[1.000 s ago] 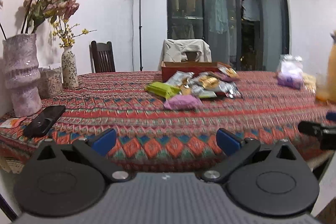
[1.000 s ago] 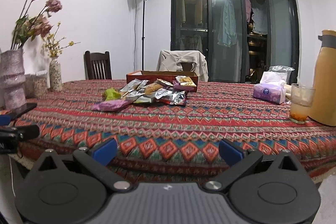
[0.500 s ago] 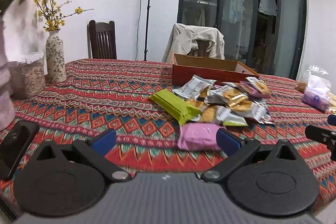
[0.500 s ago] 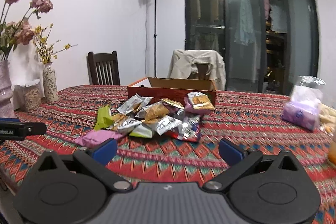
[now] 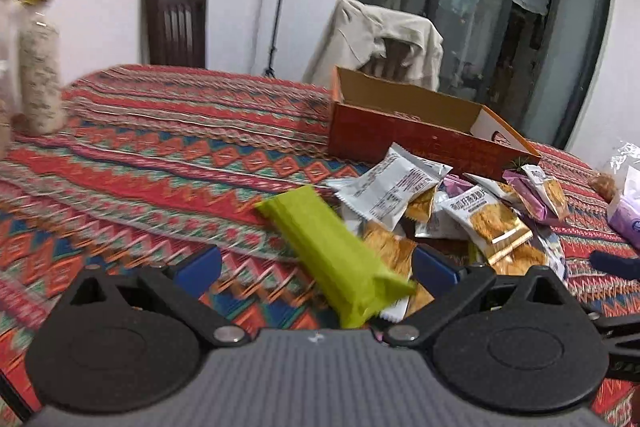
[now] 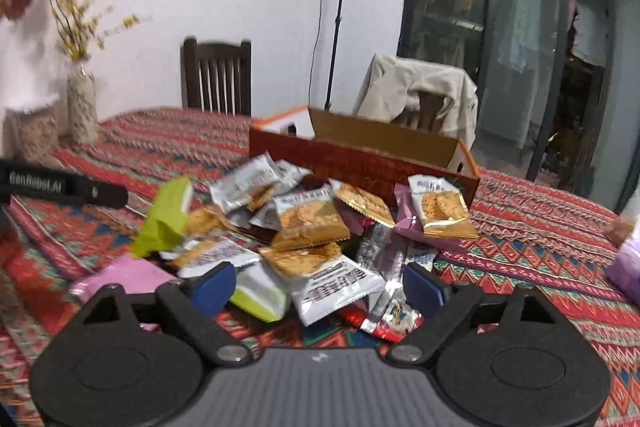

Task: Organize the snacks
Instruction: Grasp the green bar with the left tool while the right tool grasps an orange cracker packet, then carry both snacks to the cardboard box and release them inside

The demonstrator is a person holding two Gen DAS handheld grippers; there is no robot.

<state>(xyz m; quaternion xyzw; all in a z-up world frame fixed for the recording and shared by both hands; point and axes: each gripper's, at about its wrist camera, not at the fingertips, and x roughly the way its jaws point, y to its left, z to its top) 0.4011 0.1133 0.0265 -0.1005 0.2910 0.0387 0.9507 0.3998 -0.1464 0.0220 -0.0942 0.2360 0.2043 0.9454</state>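
A pile of snack packets (image 5: 448, 211) lies on the patterned tablecloth in front of an open red cardboard box (image 5: 404, 131). A green packet (image 5: 332, 255) lies between the spread fingers of my open left gripper (image 5: 316, 267). In the right wrist view the pile (image 6: 312, 223) and the box (image 6: 360, 155) fill the middle. My open right gripper (image 6: 318, 287) hovers over a white packet (image 6: 332, 287) at the pile's near edge. A pink packet (image 6: 120, 275) lies at the left. The green packet (image 6: 166, 219) shows there too.
A slim vase with yellow flowers (image 5: 40, 75) stands at the table's left. A purple tissue pack (image 5: 624, 215) lies at the right. Two chairs (image 6: 218, 75) stand behind the table, one draped with a jacket (image 6: 420, 95). The left gripper's finger (image 6: 64, 187) reaches in from the left.
Both grippers have moved forward over the table to the snack pile, which now fills the lower middle of both views. Both stayed open.
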